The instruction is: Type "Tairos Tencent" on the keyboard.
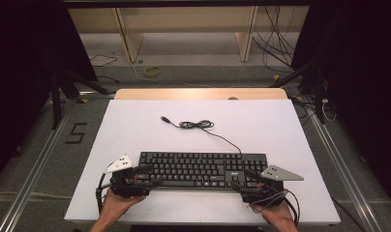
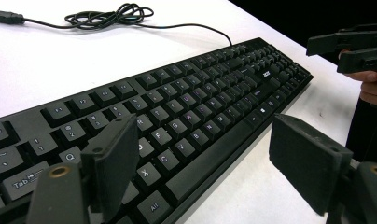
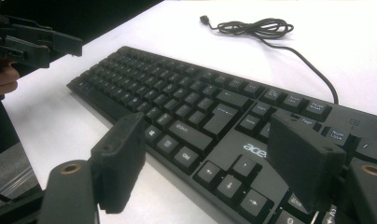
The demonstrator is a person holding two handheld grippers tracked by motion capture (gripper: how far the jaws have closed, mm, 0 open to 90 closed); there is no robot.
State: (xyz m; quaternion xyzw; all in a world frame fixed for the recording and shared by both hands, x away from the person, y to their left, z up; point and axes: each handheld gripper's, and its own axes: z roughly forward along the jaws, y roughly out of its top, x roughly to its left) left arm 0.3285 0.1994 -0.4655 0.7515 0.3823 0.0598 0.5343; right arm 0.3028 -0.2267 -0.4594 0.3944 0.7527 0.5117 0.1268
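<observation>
A black keyboard (image 1: 203, 169) lies flat on the white table top (image 1: 135, 130), near its front edge. Its cable (image 1: 197, 124) runs back from the right end into a loose coil, with the USB plug (image 1: 164, 118) lying free. My left gripper (image 1: 151, 176) is at the keyboard's left end. In the left gripper view its jaws (image 2: 205, 158) stand open, one over the keys, one over the table in front. My right gripper (image 1: 243, 180) is at the keyboard's right end, open (image 3: 210, 163), its jaws on either side of the arrow keys. Neither gripper's pads press on anything.
The table's wooden back edge (image 1: 201, 94) lies beyond the cable. On the floor are a "5" marking (image 1: 76, 133) at the left, a yellow ring (image 1: 152, 71), loose cables and stand legs. A wooden shelf frame (image 1: 130, 38) stands at the back.
</observation>
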